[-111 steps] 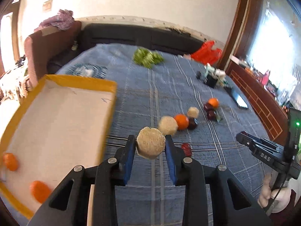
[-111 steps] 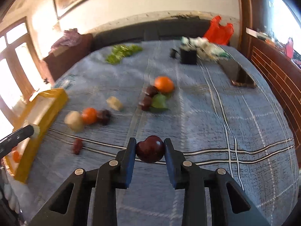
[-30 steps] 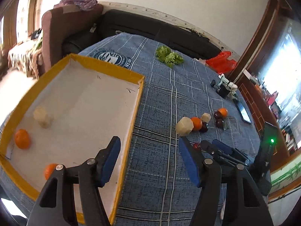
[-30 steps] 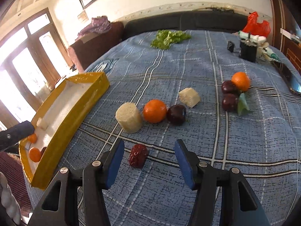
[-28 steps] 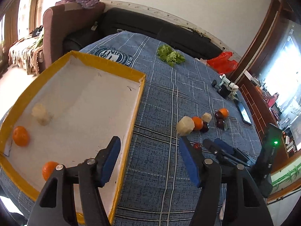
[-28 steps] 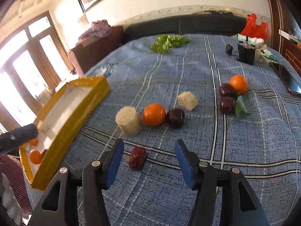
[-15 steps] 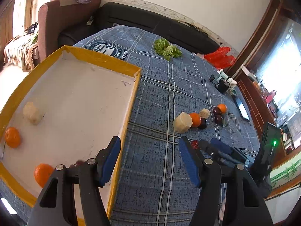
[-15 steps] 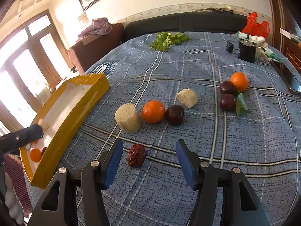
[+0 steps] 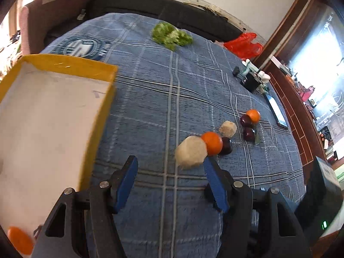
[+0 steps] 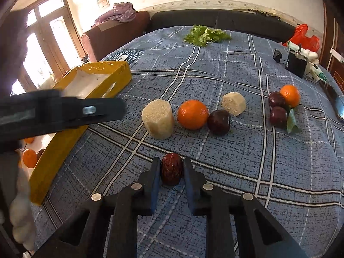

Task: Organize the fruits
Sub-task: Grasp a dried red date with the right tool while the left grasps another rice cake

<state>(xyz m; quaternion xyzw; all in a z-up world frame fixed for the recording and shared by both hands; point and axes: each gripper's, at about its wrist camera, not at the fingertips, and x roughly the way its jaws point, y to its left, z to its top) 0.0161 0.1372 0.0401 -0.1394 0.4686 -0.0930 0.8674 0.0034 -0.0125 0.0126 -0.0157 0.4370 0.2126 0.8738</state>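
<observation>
My right gripper is shut on a dark red date that rests on the blue plaid cloth. My left gripper is open and empty, low over the cloth just short of a pale cylindrical chunk; it crosses the right wrist view. Beyond lie an orange, a dark plum, a second pale chunk, and two plums with a small orange. The yellow-rimmed tray at left holds oranges.
A lettuce bunch lies at the far side. A black box with white items, a red bag and a phone sit at the right. A dark sofa and brown armchair border the table.
My right gripper has moved down and forward and closed on the red date. My left gripper has swung right from the tray toward the pale chunk, still open.
</observation>
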